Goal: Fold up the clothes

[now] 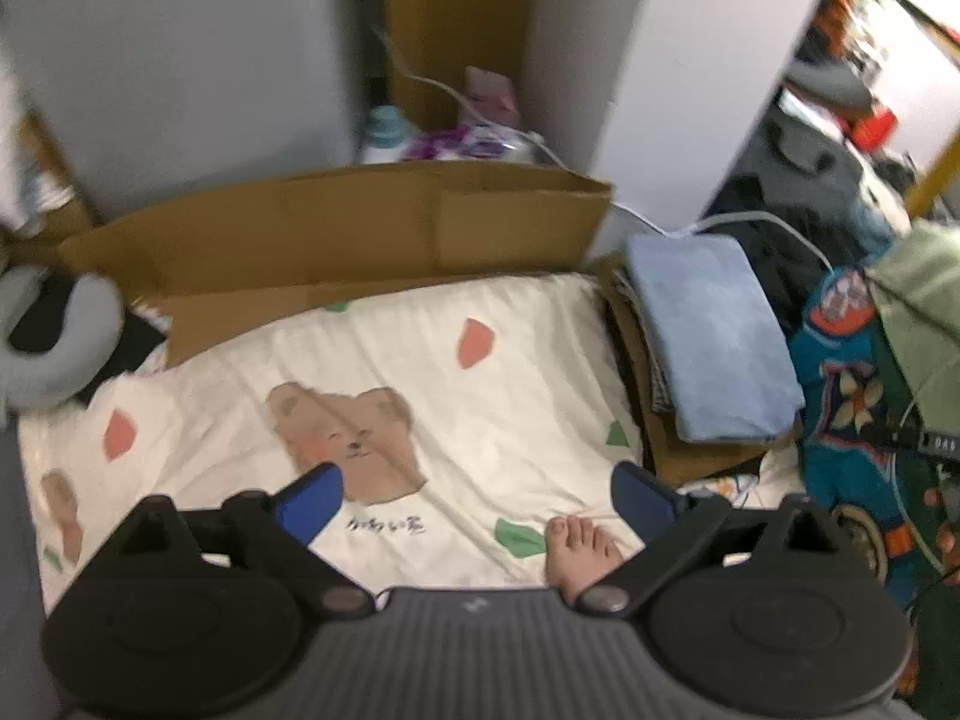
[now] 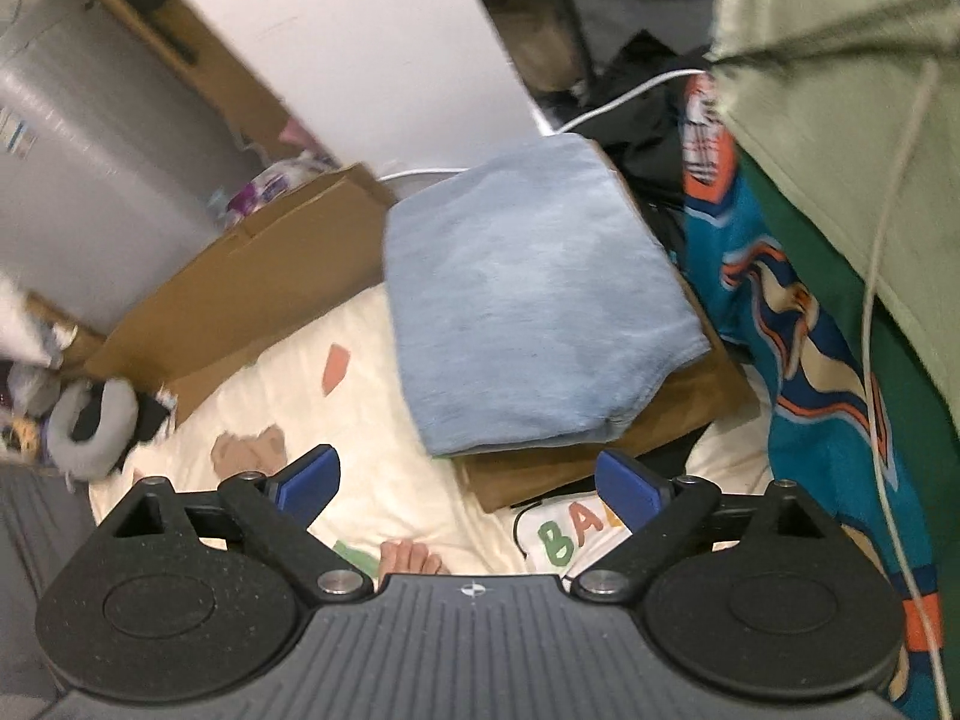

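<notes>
Both your tongs are spread wide w/ nothing between the pads: left gripper (image 1: pixel 477 501) hangs over the bear sheet (image 1: pixel 384 360), right gripper (image 2: pixel 468 483) over the sheet's edge, next to the blue stack.

The blue garment (image 2: pixel 528 294) looks already folded; it sits on a cardboard sheet (image 2: pixel 600 456) at the right side of the bed. Pending clothes are, I'd guess, the heap to the right: teal jersey (image 2: pixel 780 324) w/ orange trim and a pale green piece (image 2: pixel 840 90) above it, partly out of frame.

Handling, as a guess: the jersey is light, limp, prob. slick knit, so it'll sag and slide off a shallow pinch. Take it at a seam or hem, e.g. shoulder or collar, one gripper per side, pads well past the edge. Mind the white cable (image 2: pixel 888 240) draped over the heap; don't snag it. Your foot (image 1: pixel 579 552) is on the sheet, so lay cloth clear of it.
</notes>
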